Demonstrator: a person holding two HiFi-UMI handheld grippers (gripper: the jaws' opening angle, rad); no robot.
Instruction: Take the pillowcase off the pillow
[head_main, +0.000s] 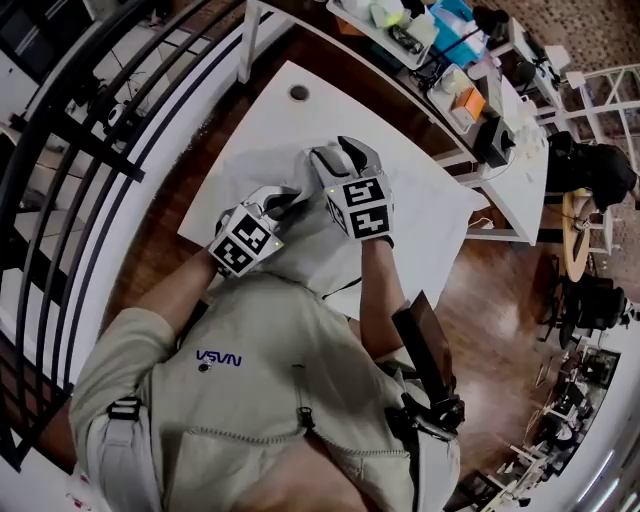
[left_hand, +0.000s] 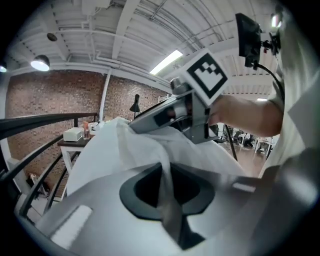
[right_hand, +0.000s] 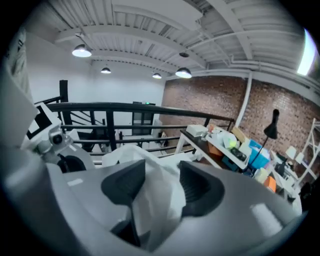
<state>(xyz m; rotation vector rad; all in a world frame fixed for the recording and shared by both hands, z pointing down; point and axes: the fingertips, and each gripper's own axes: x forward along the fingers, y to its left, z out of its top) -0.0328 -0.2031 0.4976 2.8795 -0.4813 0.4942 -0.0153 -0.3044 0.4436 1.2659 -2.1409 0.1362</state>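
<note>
1. Now the left gripper (left_hand: 165, 192) has its jaws closed tight on a thin fold of the white pillowcase (left_hand: 125, 150), and the cloth comes out from between them toward the other gripper.
2. On the right gripper (right_hand: 161, 187) the jaws stand wide apart. A loose bunch of the same cloth sits between them and is not squeezed.
3. Both grippers are near each other above the white table (head_main: 290, 120), where the rest of the pillowcase lies under them.
</note>
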